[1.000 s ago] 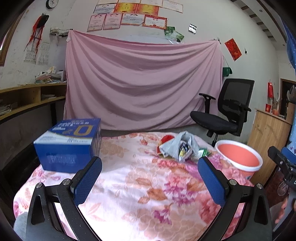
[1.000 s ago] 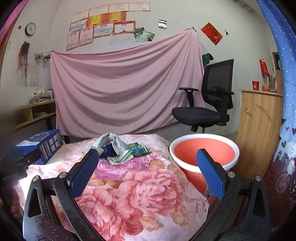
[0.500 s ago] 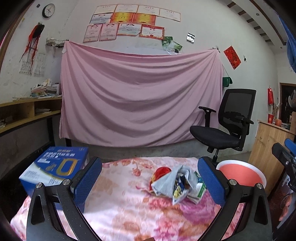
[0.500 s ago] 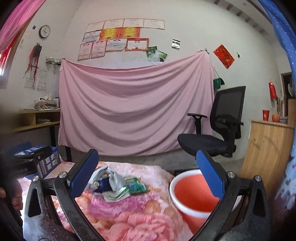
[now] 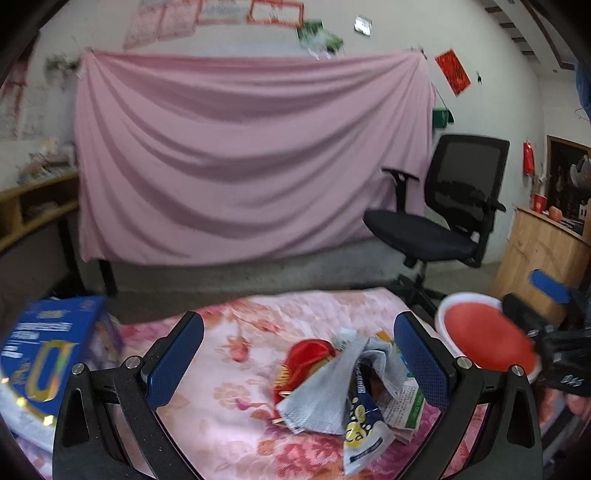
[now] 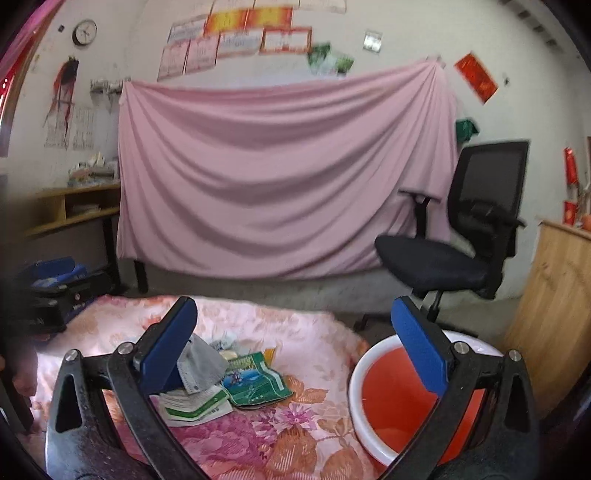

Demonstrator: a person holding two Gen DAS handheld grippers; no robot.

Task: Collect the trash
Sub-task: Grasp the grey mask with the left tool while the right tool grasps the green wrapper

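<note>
Hovering with jaws spread wide on left gripper (image 5: 298, 358) and right gripper (image 6: 294, 341); trash pile (image 5: 343, 384) uncollected on table (image 5: 229, 413), red bin (image 6: 391, 398) apparently empty beside it.

A large pink sheet (image 6: 280, 177) hangs across the whitewashed back wall (image 6: 399, 22), with framed certificates (image 6: 240, 40) and a round clock (image 6: 84, 32) pinned above it and a red paper square (image 6: 475, 76) to its right. A black mesh office chair (image 6: 461, 229) stands on the grey concrete floor (image 6: 295, 291) before the sheet. A wooden shelf unit (image 6: 70, 210) lines the left wall and a light wooden cabinet (image 6: 557, 291) stands at the right.
</note>
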